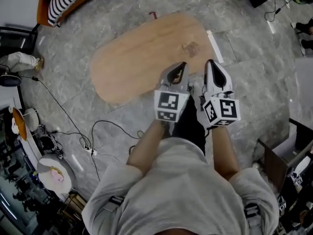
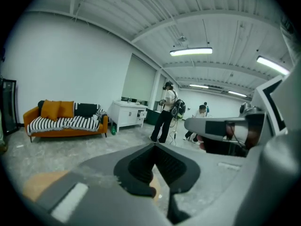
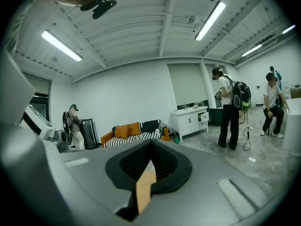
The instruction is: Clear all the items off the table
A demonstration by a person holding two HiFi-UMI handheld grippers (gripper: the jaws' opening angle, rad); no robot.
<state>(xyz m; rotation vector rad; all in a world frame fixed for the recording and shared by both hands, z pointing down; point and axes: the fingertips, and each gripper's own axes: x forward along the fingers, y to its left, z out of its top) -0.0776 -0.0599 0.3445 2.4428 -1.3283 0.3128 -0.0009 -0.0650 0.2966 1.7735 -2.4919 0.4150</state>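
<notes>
The oval wooden table (image 1: 142, 58) stands on the grey stone floor, and I see nothing on its top except a dark stain (image 1: 190, 48). My left gripper (image 1: 179, 67) hangs over the table's near right edge, its jaws together with nothing between them. Just right of it is my right gripper (image 1: 211, 63), also shut and empty. In the left gripper view the left gripper (image 2: 157, 173) points out across the room. A thin sliver of the wooden top shows through the right gripper (image 3: 148, 173) in the right gripper view.
An orange sofa (image 1: 63, 1) with a striped cover stands at the far left. Cables (image 1: 88, 141) trail over the floor at the left. An open box (image 1: 283, 155) sits at the right. A standing person (image 3: 230, 109) and a white cabinet (image 3: 190, 119) are across the room.
</notes>
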